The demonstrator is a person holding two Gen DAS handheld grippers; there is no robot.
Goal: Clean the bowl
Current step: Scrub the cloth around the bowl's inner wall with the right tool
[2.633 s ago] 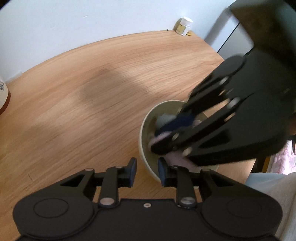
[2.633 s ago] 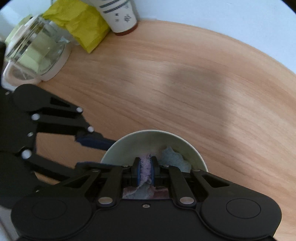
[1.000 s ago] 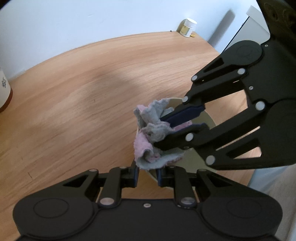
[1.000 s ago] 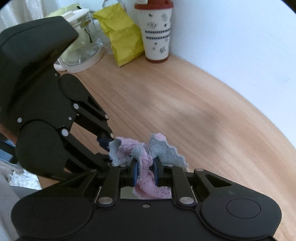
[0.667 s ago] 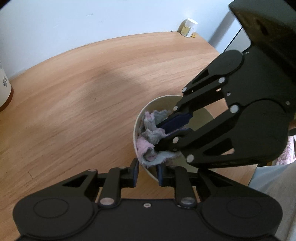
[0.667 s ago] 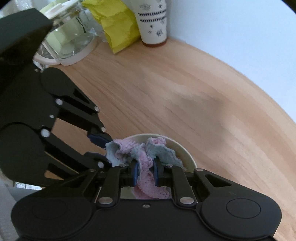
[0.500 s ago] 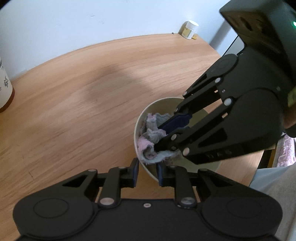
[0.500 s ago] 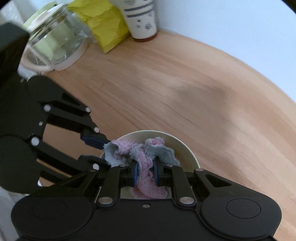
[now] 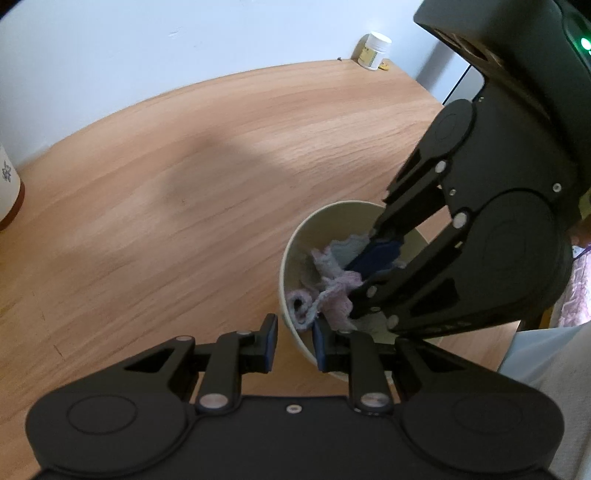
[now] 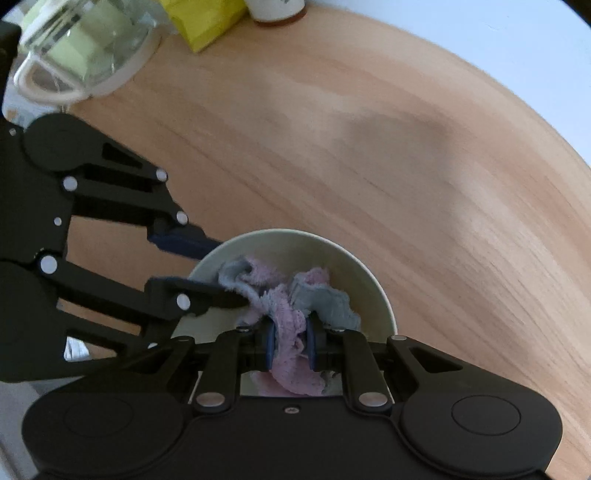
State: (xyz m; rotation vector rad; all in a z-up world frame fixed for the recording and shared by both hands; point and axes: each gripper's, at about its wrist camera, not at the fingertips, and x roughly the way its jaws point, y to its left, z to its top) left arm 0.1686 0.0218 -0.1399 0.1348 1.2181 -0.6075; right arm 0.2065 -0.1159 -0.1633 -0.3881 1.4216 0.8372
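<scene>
A pale green bowl (image 9: 325,225) stands on the wooden table (image 9: 184,192); it also shows in the right wrist view (image 10: 288,240). My left gripper (image 9: 293,341) is shut on the bowl's near wall, one finger outside and one inside. My right gripper (image 10: 290,343) is shut on a pink and grey cloth (image 10: 291,302) and presses it down inside the bowl. The cloth (image 9: 325,288) lies bunched against the bowl's inner wall in the left wrist view.
A small white jar (image 9: 375,50) stands at the table's far edge by the wall. A glass jug (image 10: 74,48), a yellow packet (image 10: 203,22) and a patterned cup (image 10: 275,11) stand at the far left. A patterned cup (image 9: 9,192) shows at the left edge.
My right gripper lifted the cloth above the bowl a second ago, then pushed it back down inside. My left gripper kept its hold on the bowl's wall.
</scene>
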